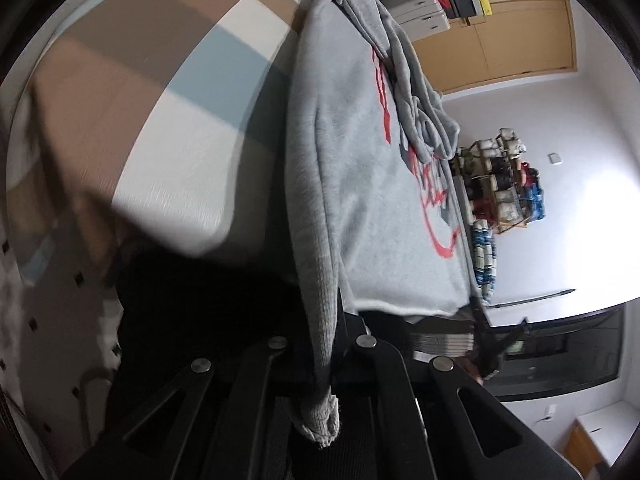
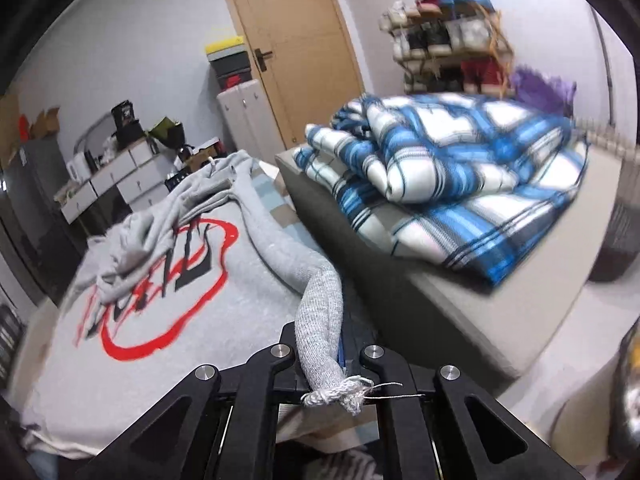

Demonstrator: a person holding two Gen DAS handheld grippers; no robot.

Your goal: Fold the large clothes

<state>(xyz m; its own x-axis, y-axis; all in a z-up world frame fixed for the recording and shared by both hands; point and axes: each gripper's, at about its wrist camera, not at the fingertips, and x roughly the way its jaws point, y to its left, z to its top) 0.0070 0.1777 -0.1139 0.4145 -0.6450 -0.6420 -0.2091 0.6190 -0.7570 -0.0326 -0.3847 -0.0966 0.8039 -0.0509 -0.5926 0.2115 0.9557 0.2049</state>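
Lying flat on the bed (image 2: 280, 216): grey sweatshirt (image 2: 160, 320), red print up. Left gripper (image 1: 324, 344) clamped on one ribbed cuff (image 1: 320, 400); right gripper (image 2: 324, 344) clamped on the other cuff (image 2: 320, 320). Beside the sweatshirt, blue plaid blanket (image 2: 460, 168).

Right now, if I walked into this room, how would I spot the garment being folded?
Look below the wooden door, left of the grey block bearing a blue and white plaid blanket. There lies the grey sweatshirt. Unlike the checked blanket it is plain grey, with a red outlined logo on its chest.
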